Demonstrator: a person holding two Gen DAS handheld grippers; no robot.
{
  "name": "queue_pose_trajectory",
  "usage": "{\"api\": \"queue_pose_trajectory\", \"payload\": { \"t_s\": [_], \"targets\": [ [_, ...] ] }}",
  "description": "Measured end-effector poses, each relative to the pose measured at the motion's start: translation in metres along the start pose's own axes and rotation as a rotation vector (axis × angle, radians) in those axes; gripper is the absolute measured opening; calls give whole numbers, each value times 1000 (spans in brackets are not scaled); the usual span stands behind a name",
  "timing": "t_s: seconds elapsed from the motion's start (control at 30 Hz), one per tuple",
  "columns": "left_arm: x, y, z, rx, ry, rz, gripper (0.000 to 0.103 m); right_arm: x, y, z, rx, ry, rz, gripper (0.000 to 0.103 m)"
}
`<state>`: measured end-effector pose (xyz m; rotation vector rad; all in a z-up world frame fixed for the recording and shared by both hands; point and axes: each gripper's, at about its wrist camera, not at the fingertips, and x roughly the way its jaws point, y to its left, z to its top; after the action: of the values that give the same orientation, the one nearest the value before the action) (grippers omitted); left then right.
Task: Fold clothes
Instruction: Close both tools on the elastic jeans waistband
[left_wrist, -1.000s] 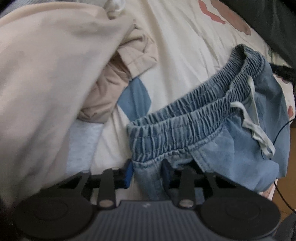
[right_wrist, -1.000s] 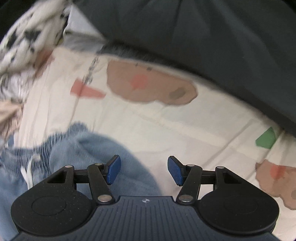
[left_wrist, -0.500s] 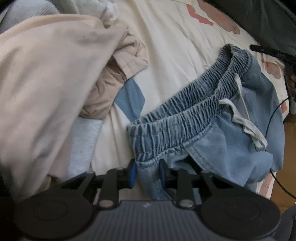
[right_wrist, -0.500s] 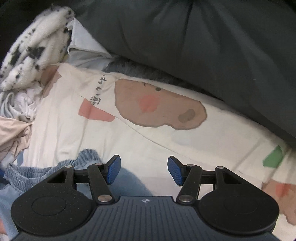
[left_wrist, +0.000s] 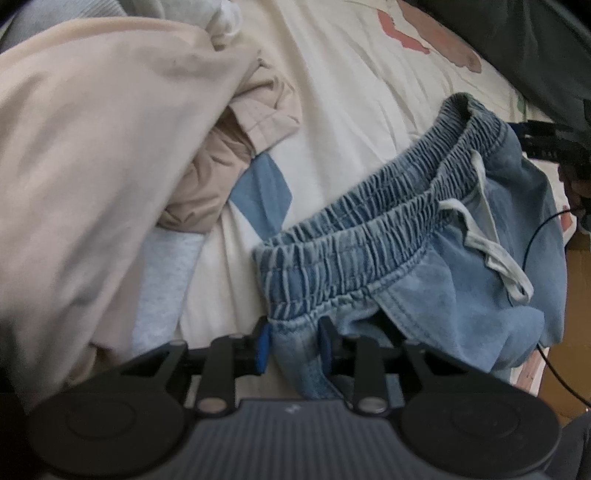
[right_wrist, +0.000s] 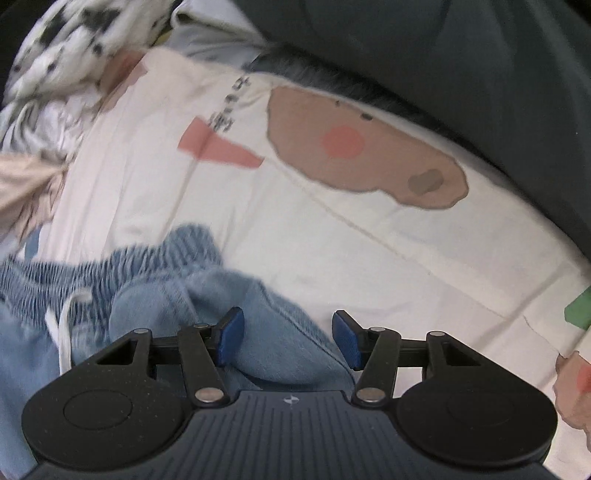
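Note:
Light-blue denim shorts (left_wrist: 424, 266) with an elastic waistband and a white drawstring lie crumpled on the cream printed bed sheet (left_wrist: 351, 92). My left gripper (left_wrist: 293, 341) is shut on the shorts, pinching the fabric just below the near corner of the waistband. In the right wrist view the same shorts (right_wrist: 159, 295) fill the lower left. My right gripper (right_wrist: 288, 338) stands open, with a fold of the denim lying between its blue pads. The shorts' leg ends are hidden under the grippers.
A heap of cream and beige clothes (left_wrist: 92, 147) rises at the left, with a grey garment (left_wrist: 162, 280) beneath it. A dark duvet (right_wrist: 443, 55) borders the far side. A spotted fleece (right_wrist: 74, 40) lies at the top left. A black cable (left_wrist: 535, 236) hangs at the bed's right edge.
My right gripper has come back down over the shorts, so denim now lies between its open pads. The left gripper keeps its grip on the waistband corner, shifted only slightly.

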<state>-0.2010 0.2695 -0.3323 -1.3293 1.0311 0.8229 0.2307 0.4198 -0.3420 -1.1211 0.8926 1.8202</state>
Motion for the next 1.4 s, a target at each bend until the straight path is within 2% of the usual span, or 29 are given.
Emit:
{"api": "queue_pose_trajectory", "payload": {
  "t_s": [0.33, 0.6, 0.77, 0.8, 0.87, 0.93, 1.03, 1.07, 1.27, 1.4],
  "targets": [
    [10, 8, -8, -2, -1, 9, 37, -5, -4, 3, -30, 7, 19, 56],
    [13, 16, -11, -42, -23, -8, 43, 19, 1, -2, -63, 121, 15, 50],
    [13, 20, -16, -40, -53, -16, 45, 17, 4, -5, -63, 156, 3, 38],
    [13, 21, -15, -35, -54, -17, 45, 17, 5, -5, -68, 159, 0, 36],
    [9, 23, -16, -29, -64, -11, 42, 16, 7, -6, -76, 166, -8, 25],
    [4, 26, -19, -30, -81, -4, 32, 12, 7, -5, -69, 167, -14, 15],
    [-1, 26, -23, -22, -112, 0, 28, 1, 12, -5, -67, 154, -52, 8],
    [-6, 26, -23, -15, -125, -1, 27, -3, 14, -6, -67, 147, -71, 2],
    [-47, 34, -19, 28, -215, -38, 24, -42, 20, -7, -53, 79, -163, 1],
    [-43, -4, 13, 69, -284, -65, 23, -63, 9, -10, -31, 42, -222, 1]
  ]
}}
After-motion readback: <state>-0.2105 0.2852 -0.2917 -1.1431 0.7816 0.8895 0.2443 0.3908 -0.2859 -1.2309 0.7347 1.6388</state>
